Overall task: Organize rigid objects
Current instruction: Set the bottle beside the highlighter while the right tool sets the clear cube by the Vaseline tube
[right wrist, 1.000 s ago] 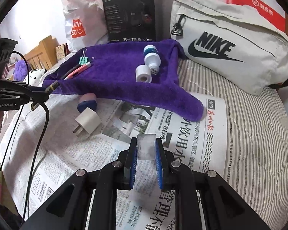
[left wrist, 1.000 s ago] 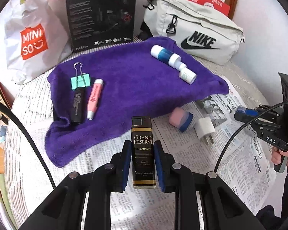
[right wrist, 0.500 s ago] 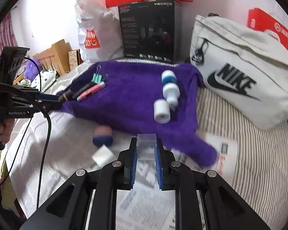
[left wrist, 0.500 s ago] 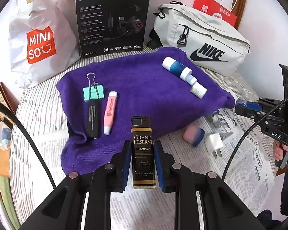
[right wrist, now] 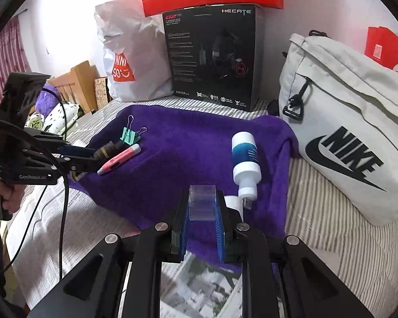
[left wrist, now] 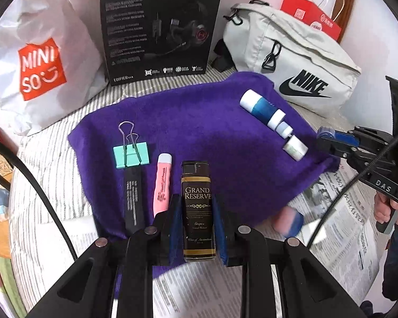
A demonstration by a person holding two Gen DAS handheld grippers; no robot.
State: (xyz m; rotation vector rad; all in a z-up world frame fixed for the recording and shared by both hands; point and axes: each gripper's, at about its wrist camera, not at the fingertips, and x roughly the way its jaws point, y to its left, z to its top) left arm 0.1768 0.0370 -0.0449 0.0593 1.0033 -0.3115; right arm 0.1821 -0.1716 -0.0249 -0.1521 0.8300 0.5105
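My left gripper (left wrist: 197, 206) is shut on a black "Grand Reserve" lighter (left wrist: 198, 209), held over the near edge of the purple towel (left wrist: 212, 132), right of a pink tube (left wrist: 162, 186), a black stick (left wrist: 133, 201) and a green binder clip (left wrist: 130, 153). My right gripper (right wrist: 202, 206) is shut on a small clear plastic cap (right wrist: 202, 202) above the towel (right wrist: 188, 153), just left of a white and blue bottle (right wrist: 245, 161) and its white cap (right wrist: 232, 202). The bottle (left wrist: 262, 110) and cap (left wrist: 294, 147) also show in the left wrist view.
A pink and blue eraser (left wrist: 289, 221) and a white plug (left wrist: 309, 229) lie on newspaper (left wrist: 345, 228) right of the towel. A Miniso bag (left wrist: 37, 63), a black headset box (left wrist: 159, 26) and a grey Nike bag (left wrist: 291, 61) line the back wall.
Both grippers have moved forward over the towel, each still holding its object. The towel's items now lie much closer to both cameras.
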